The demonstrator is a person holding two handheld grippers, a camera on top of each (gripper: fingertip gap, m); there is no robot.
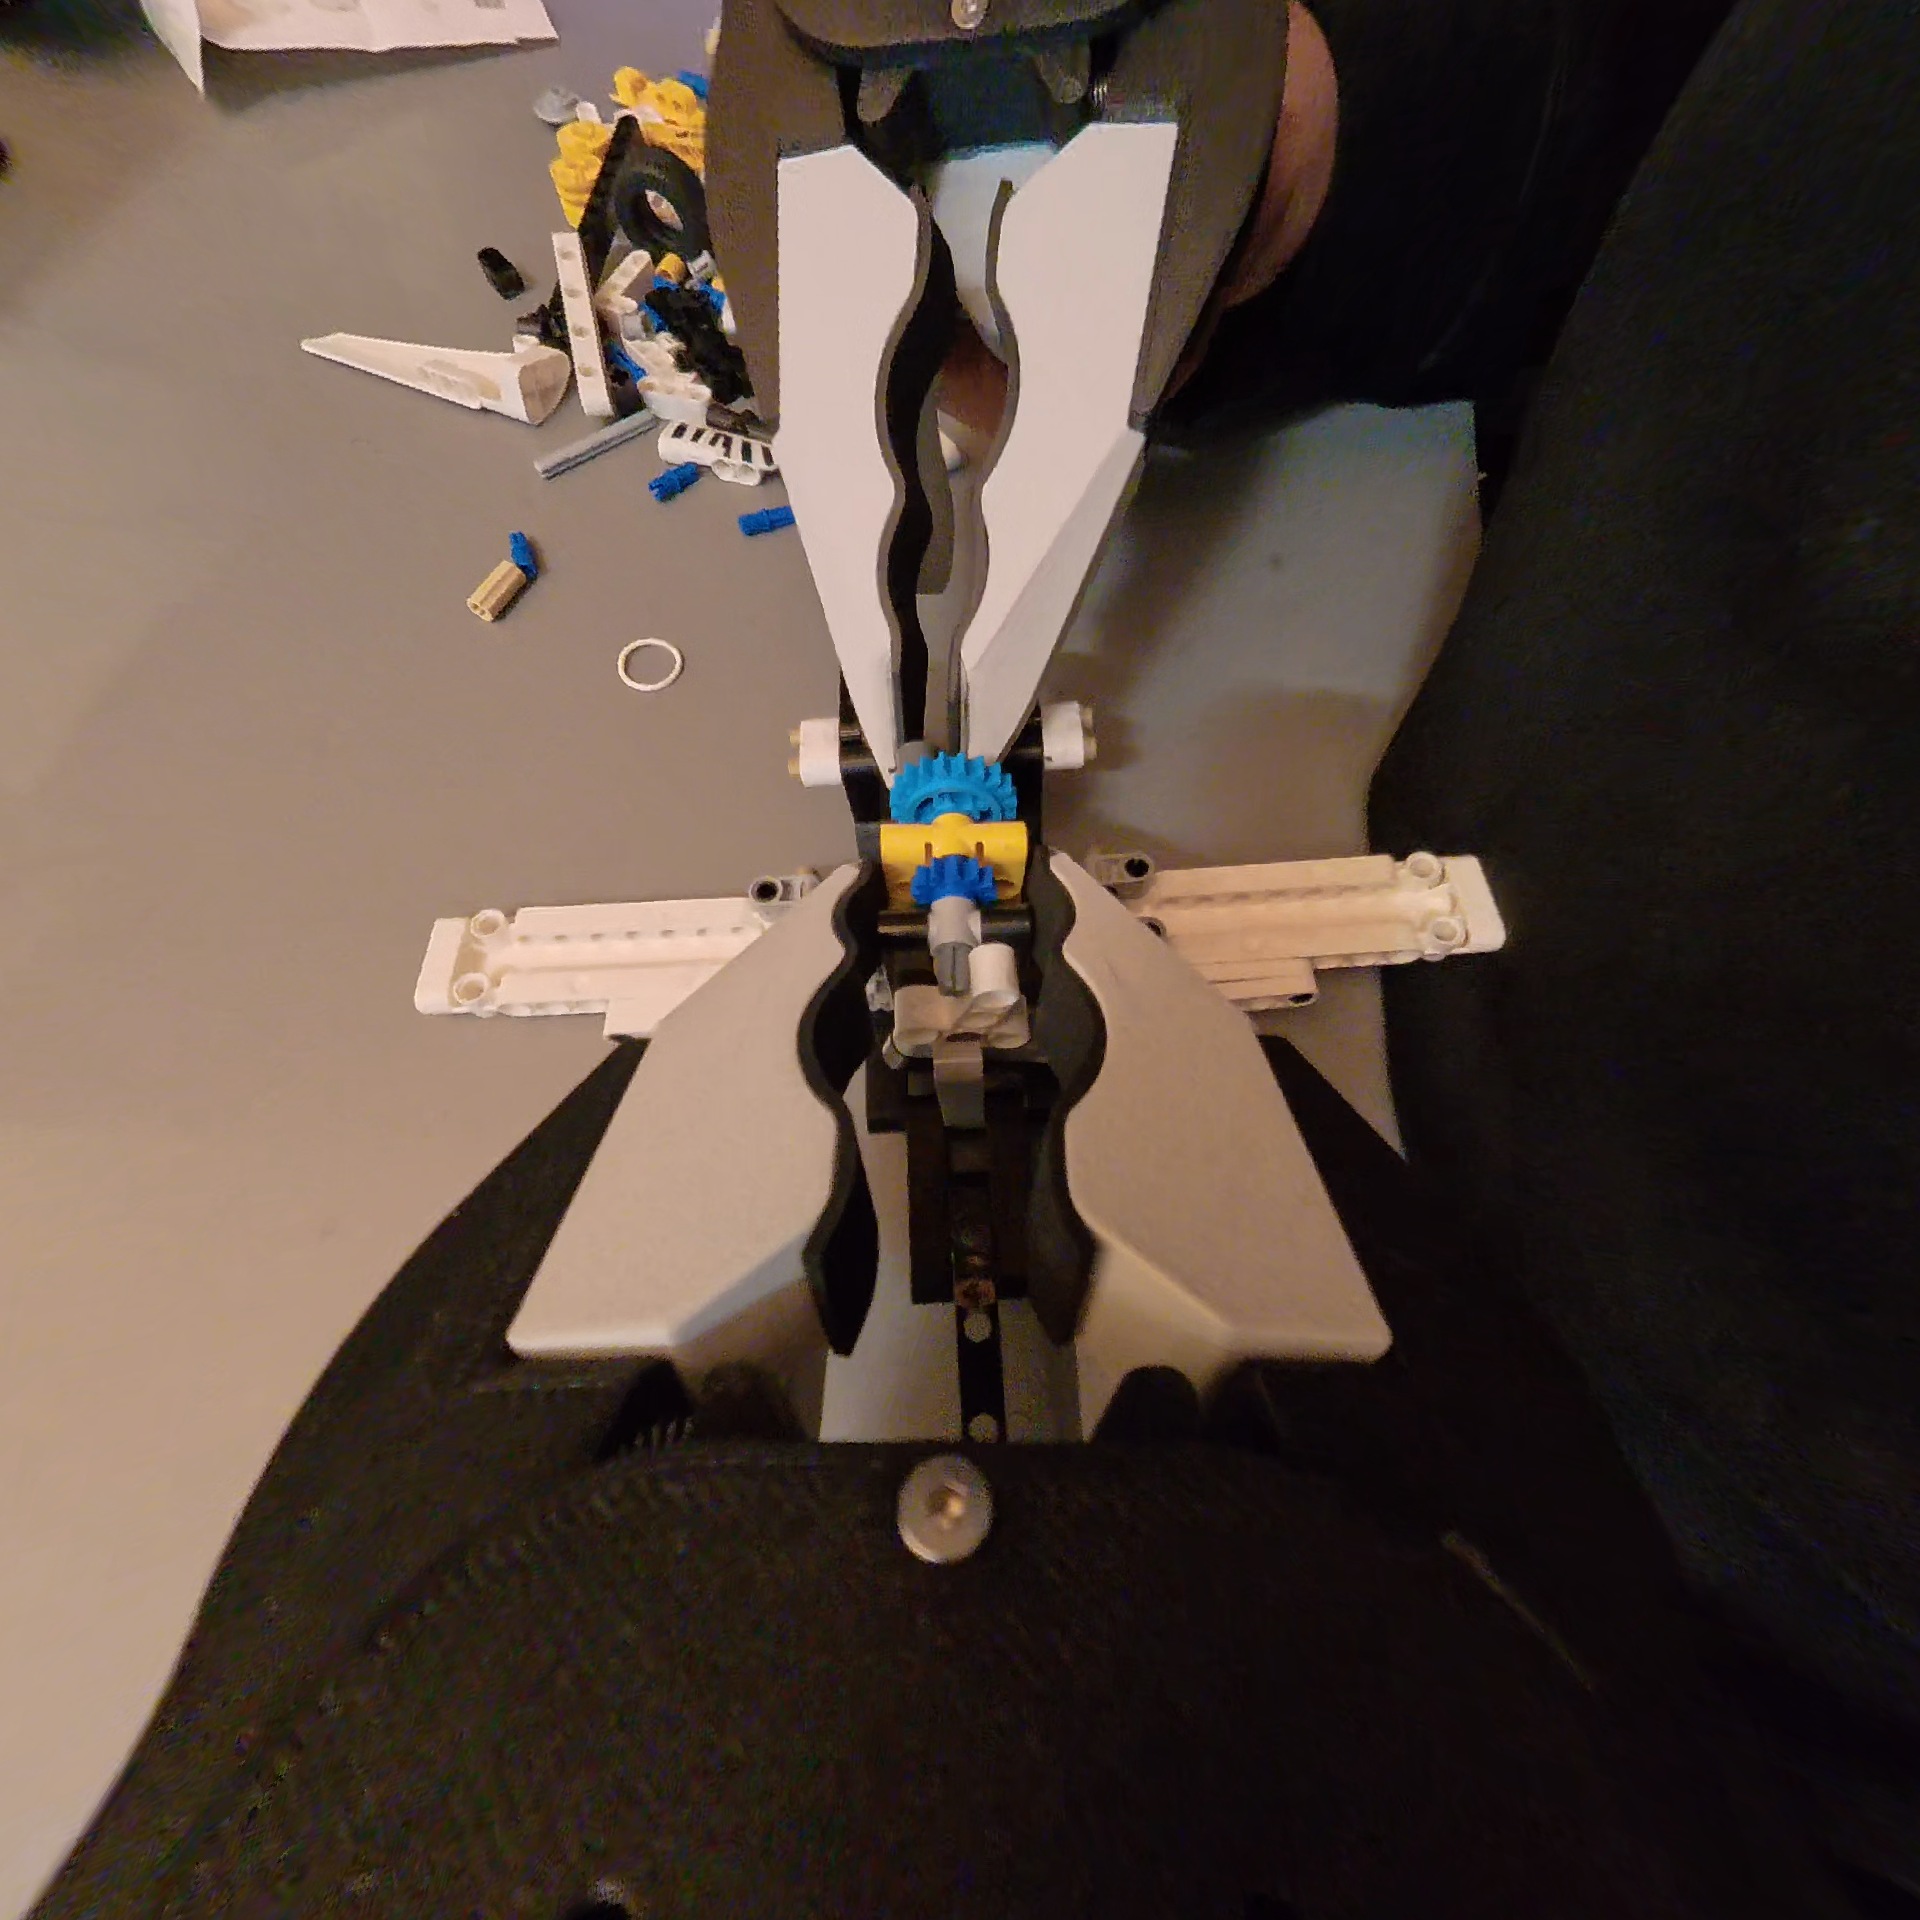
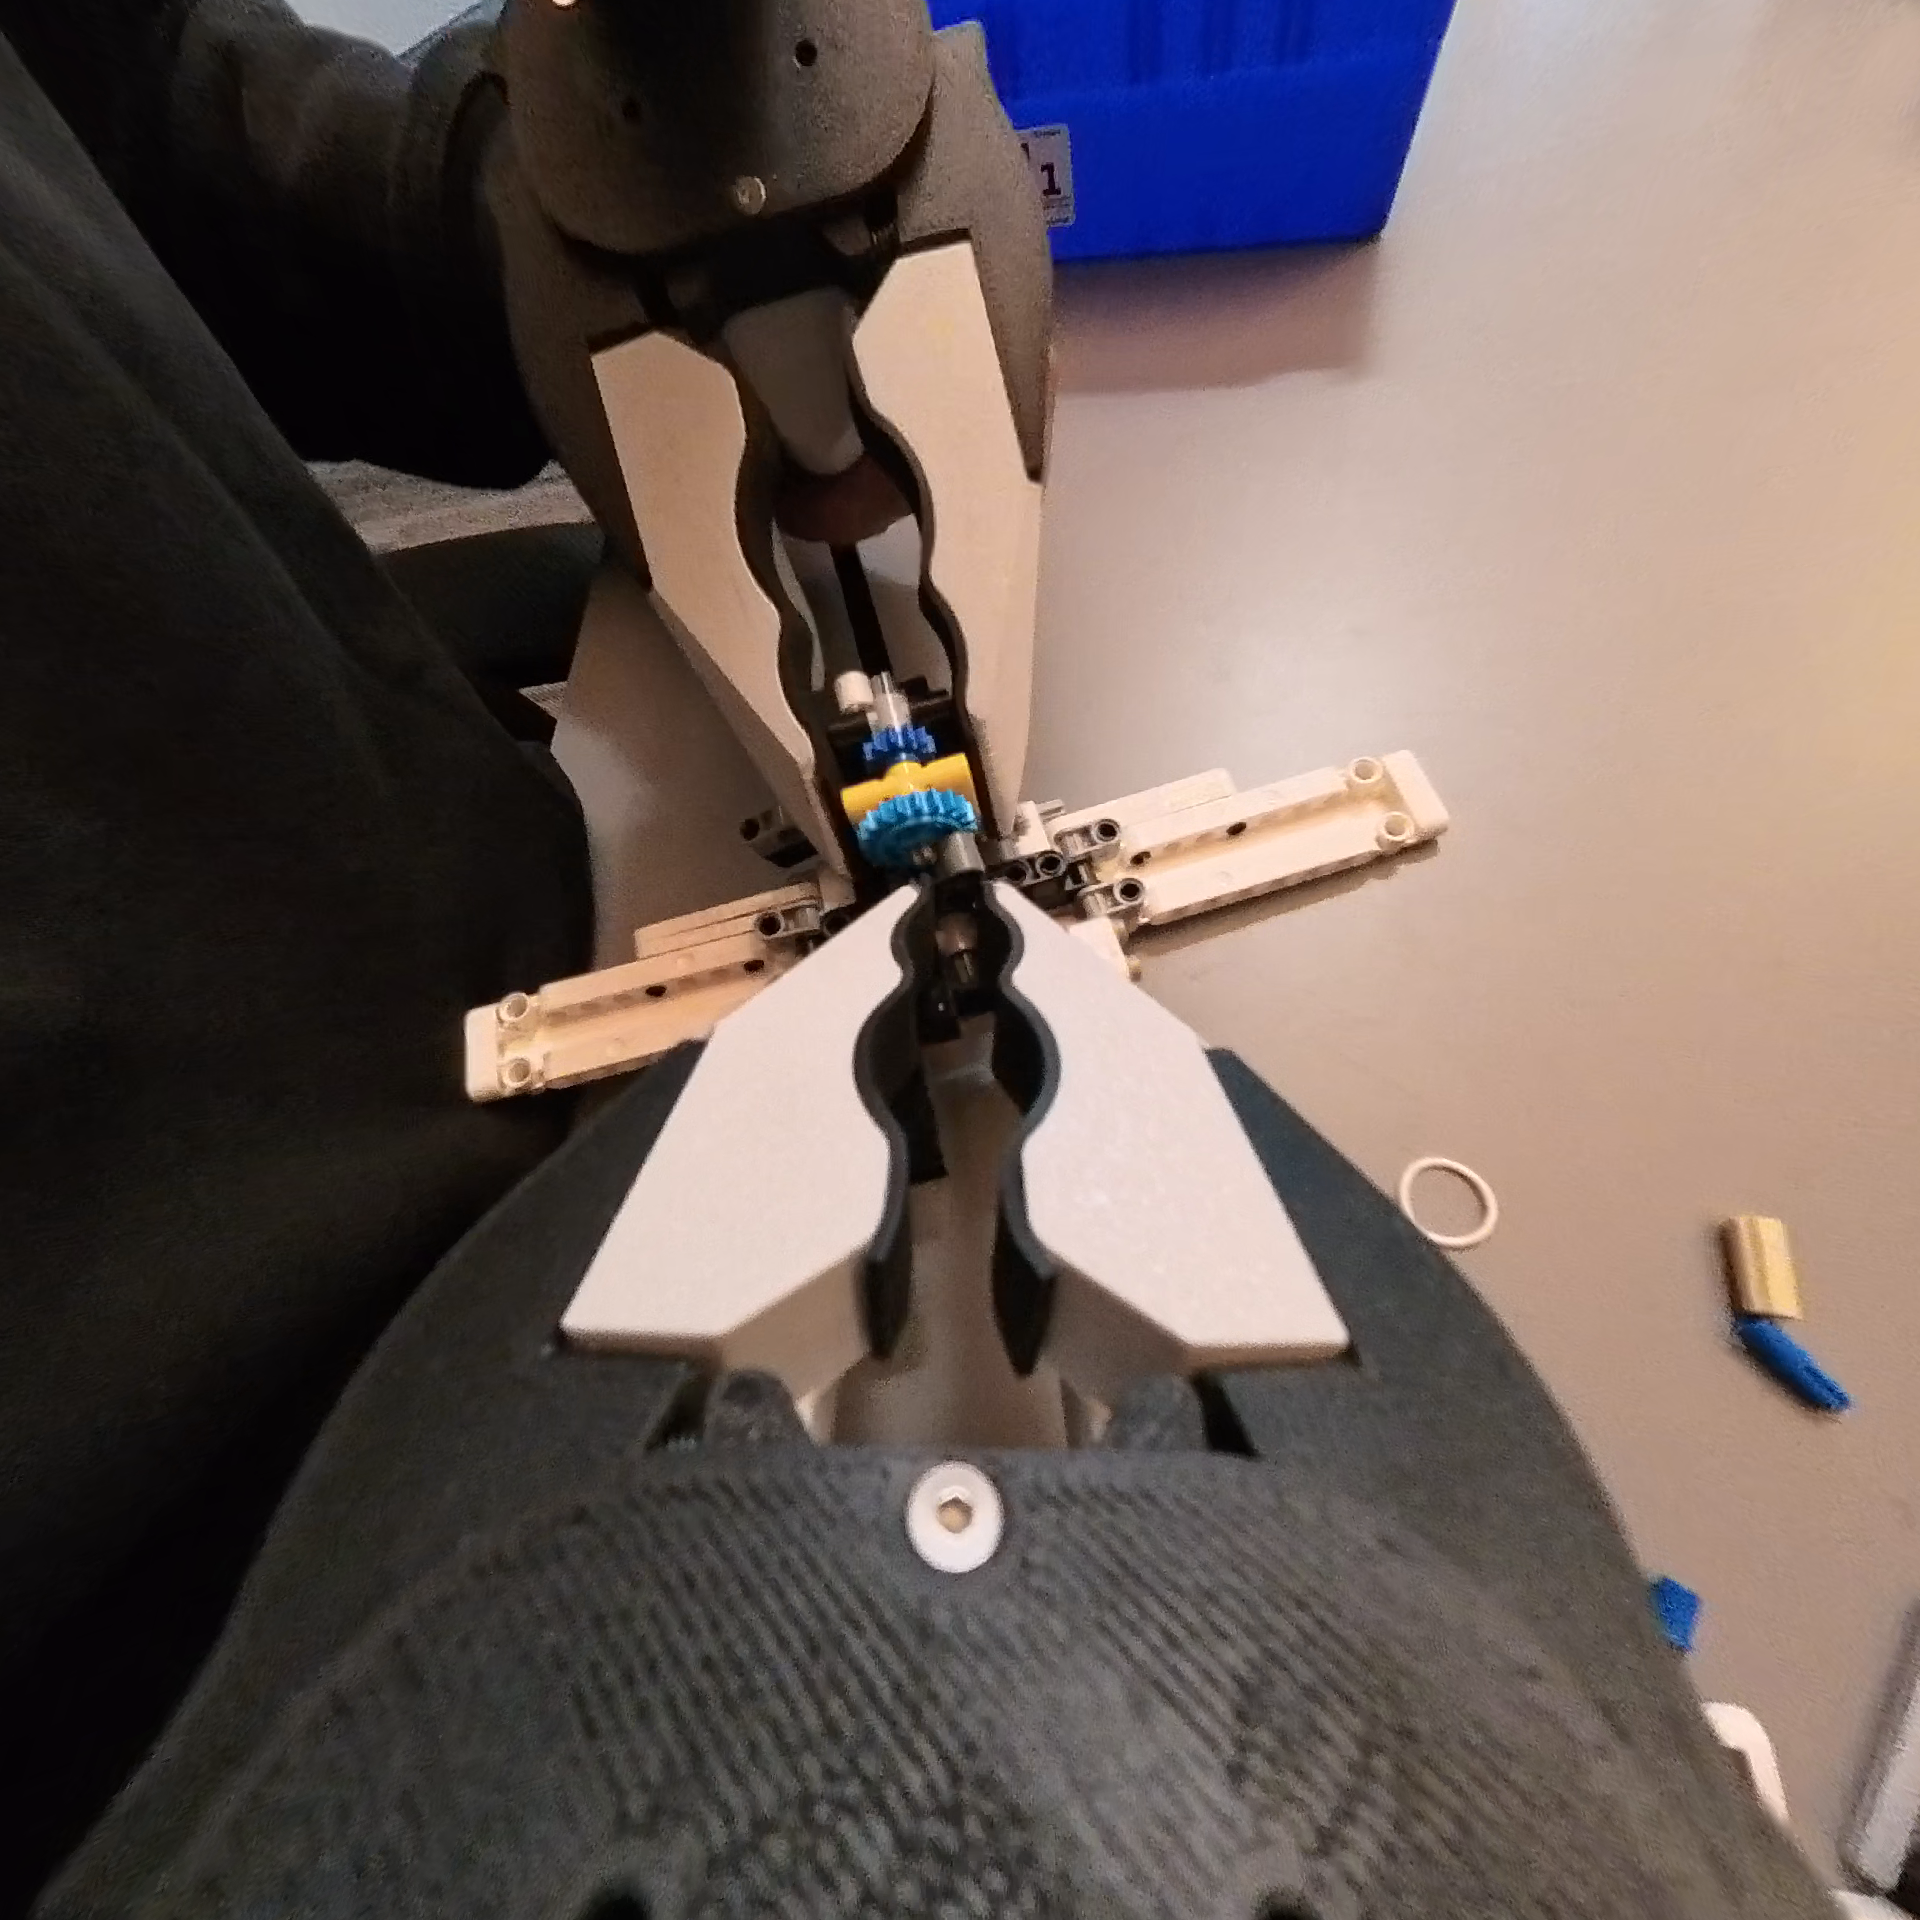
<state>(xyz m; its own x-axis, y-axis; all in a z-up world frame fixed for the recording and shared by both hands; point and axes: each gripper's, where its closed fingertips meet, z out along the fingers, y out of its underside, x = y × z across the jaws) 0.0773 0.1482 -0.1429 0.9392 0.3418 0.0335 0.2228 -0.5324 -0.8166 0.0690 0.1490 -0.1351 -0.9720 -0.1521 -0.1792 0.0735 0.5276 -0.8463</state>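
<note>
A brick-built model with a black frame, two white wing panels and a yellow connector between a light blue gear and a dark blue gear lies on the grey table. My left gripper is shut on the black frame, pads pressed on both sides. My right gripper faces it from the other end. It is shut on the grey axle that sticks out behind the light blue gear. The left wrist view shows the right gripper nearly closed there.
A pile of loose parts and a white fin piece lie far left. A white ring and a tan connector with a blue pin lie nearer. A blue bin stands behind. A person's dark clothing borders the table. Less than 4 cm separates the two grippers' tips. From either gripper's tips it is about 25 cm to the white fin piece.
</note>
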